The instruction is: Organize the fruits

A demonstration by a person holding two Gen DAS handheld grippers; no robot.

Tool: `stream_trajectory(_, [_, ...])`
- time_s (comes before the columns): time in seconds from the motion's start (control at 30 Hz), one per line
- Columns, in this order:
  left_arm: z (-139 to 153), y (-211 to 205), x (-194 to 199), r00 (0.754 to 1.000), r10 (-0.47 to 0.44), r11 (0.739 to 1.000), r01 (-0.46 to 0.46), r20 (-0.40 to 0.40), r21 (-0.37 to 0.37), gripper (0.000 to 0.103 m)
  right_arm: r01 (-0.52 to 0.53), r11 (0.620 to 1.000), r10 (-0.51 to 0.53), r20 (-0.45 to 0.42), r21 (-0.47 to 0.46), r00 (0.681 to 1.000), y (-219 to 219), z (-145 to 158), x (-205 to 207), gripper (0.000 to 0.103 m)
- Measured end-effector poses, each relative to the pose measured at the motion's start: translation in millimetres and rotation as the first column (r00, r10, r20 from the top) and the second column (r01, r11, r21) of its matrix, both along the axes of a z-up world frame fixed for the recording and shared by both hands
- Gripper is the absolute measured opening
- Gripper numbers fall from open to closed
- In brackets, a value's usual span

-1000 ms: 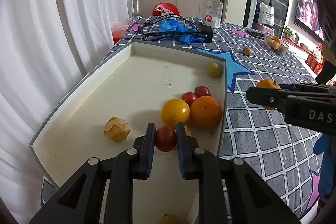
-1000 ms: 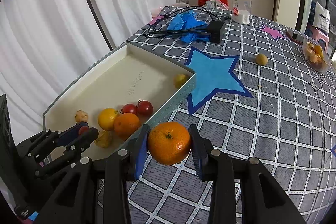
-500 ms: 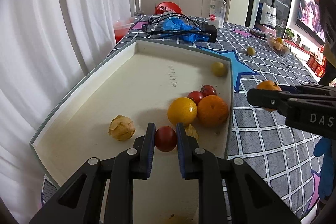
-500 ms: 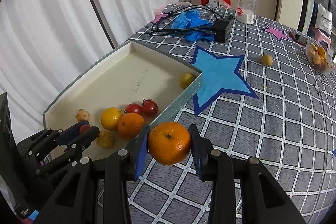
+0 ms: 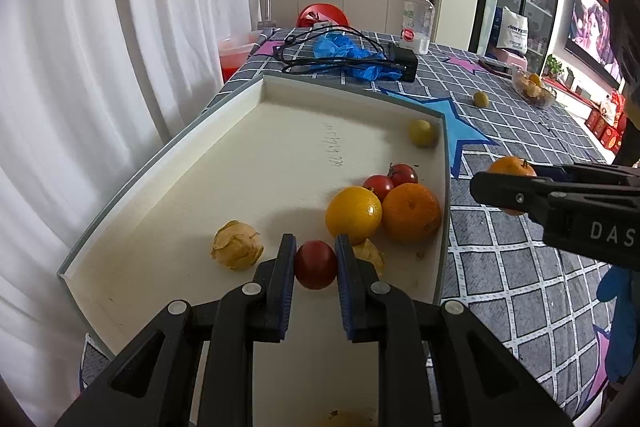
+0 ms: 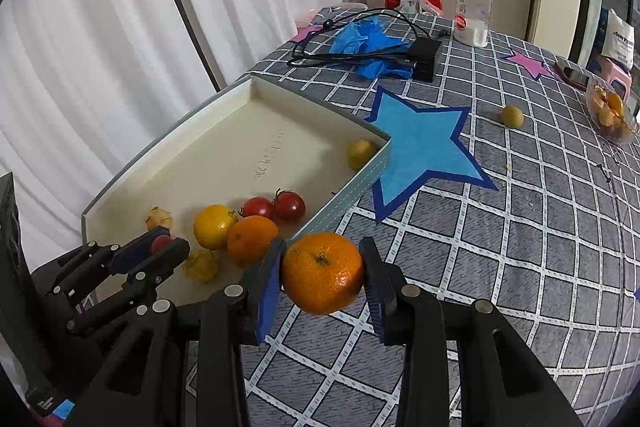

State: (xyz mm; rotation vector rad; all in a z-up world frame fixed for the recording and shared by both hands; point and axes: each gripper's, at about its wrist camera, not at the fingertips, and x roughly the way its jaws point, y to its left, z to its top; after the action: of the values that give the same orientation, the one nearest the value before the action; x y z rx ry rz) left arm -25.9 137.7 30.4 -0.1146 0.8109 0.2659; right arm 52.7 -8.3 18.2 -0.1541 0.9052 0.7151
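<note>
My left gripper (image 5: pixel 315 259) is shut on a red cherry tomato (image 5: pixel 316 264), held above the near part of the cream tray (image 5: pixel 256 131). In the tray lie a yellow orange (image 5: pixel 353 214), an orange mandarin (image 5: pixel 411 212), two cherry tomatoes (image 5: pixel 390 179), two husked physalis (image 5: pixel 237 245) and a small yellow-green fruit (image 5: pixel 421 133). My right gripper (image 6: pixel 323 273) is shut on a mandarin (image 6: pixel 323 273), held over the tablecloth just outside the tray's right wall (image 6: pixel 348 195). The left gripper also shows in the right wrist view (image 6: pixel 160 247).
A loose yellow-green fruit (image 6: pixel 512 116) lies on the checked tablecloth (image 6: pixel 540 227). At the far end are blue gloves (image 6: pixel 368 39), a black cable and adapter (image 6: pixel 426 55), a water bottle (image 6: pixel 472 11) and a glass bowl of fruit (image 6: pixel 610 111). White curtains hang on the left.
Both grippers have drawn back and up a little with their fruit; the tray's contents sit slightly further ahead in the views. Both grips are unchanged.
</note>
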Motion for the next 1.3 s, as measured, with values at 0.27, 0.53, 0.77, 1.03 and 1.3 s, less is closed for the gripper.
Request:
stream_trajectory(0.27, [0.4, 2.9, -0.2, 1.0, 0.007, 1.0, -0.007, 0.001, -0.001, 0.022, -0.006, 1.0, 0.006, -0.002, -0.002, 1.0, 2.6, -0.7, 0.3, 0.039])
stream_trajectory(0.53, [-0.9, 4.5, -0.7, 1.0, 0.011, 1.0, -0.011, 0.0, -0.004, 0.022, -0.012, 1.0, 0.012, -0.003, -0.004, 1.0, 4.6, -0.6, 0.1, 0.039])
stream_trajectory(0.77, [-3.2, 8.6, -3.2, 1.0, 0.021, 1.0, -0.021, -0.003, -0.004, 0.022, -0.018, 1.0, 0.018, 0.001, -0.003, 1.0, 5.9, 1.1, -1.4, 0.039])
stream_trajectory(1.03, [-3.9, 13.0, -2.2, 0.999, 0.033, 0.999, -0.033, -0.005, -0.002, 0.022, -0.042, 0.999, 0.042, 0.005, -0.004, 0.999, 17.5, 3.8, -3.4, 0.039])
stream_trajectory(1.3, [-7.8, 15.5, -0.5, 0.999, 0.036, 0.999, -0.036, -0.013, -0.01, 0.022, -0.057, 0.998, 0.057, 0.014, -0.007, 0.998, 25.9, 5.6, -4.8, 0.039])
